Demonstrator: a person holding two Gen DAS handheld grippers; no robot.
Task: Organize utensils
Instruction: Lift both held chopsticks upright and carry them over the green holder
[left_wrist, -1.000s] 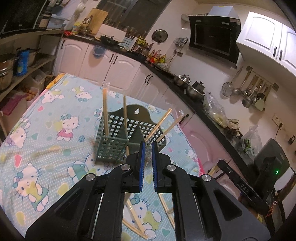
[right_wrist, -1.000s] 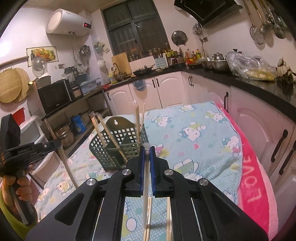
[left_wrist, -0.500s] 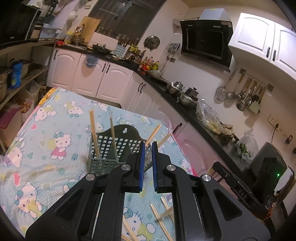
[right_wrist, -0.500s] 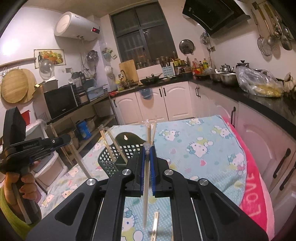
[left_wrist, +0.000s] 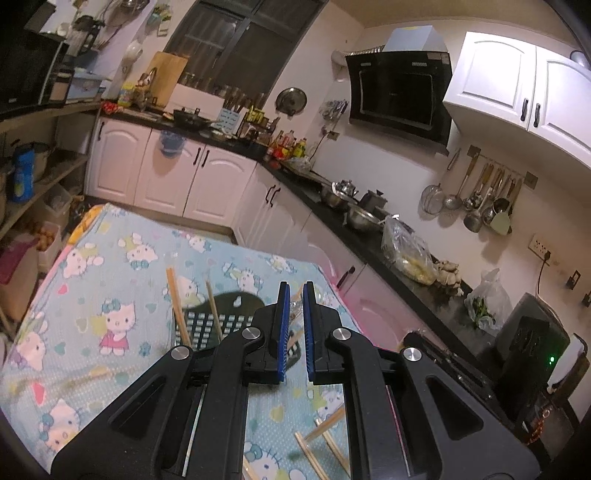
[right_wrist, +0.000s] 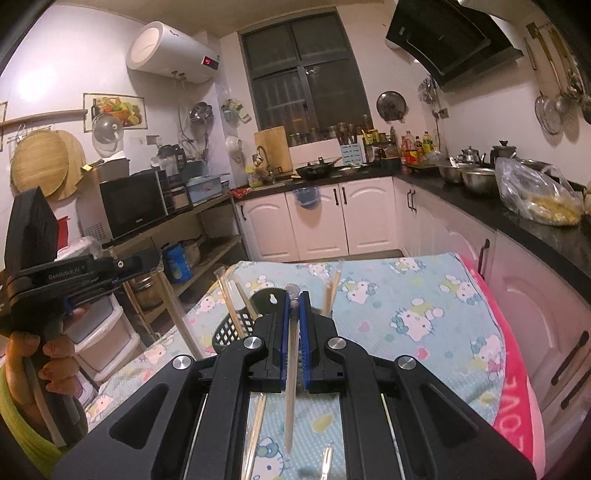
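A dark green slotted basket (left_wrist: 199, 326) (right_wrist: 227, 332) stands on the cartoon-cat tablecloth (left_wrist: 122, 280), with several wooden chopsticks (left_wrist: 177, 306) upright in it. My right gripper (right_wrist: 294, 299) is shut on one chopstick (right_wrist: 291, 387), which hangs down between the blue pads above the cloth, in front of the basket. In the right wrist view my left gripper (right_wrist: 147, 264), held by a hand (right_wrist: 37, 354), is shut on a clear-wrapped chopstick (right_wrist: 181, 317) slanting down. In its own view the left gripper (left_wrist: 293, 295) shows only a bit of clear wrap between the pads.
Loose chopsticks (left_wrist: 314, 443) (right_wrist: 255, 432) lie on the cloth beneath the grippers. White cabinets and a black counter (left_wrist: 332, 218) with pots run along the back and right. Open shelves (right_wrist: 207, 254) with pots stand to the left. A pink towel (right_wrist: 517, 387) covers the table's right edge.
Both grippers have risen and tilted up, so the basket and table sit lower in both views. Each still grips its chopstick.
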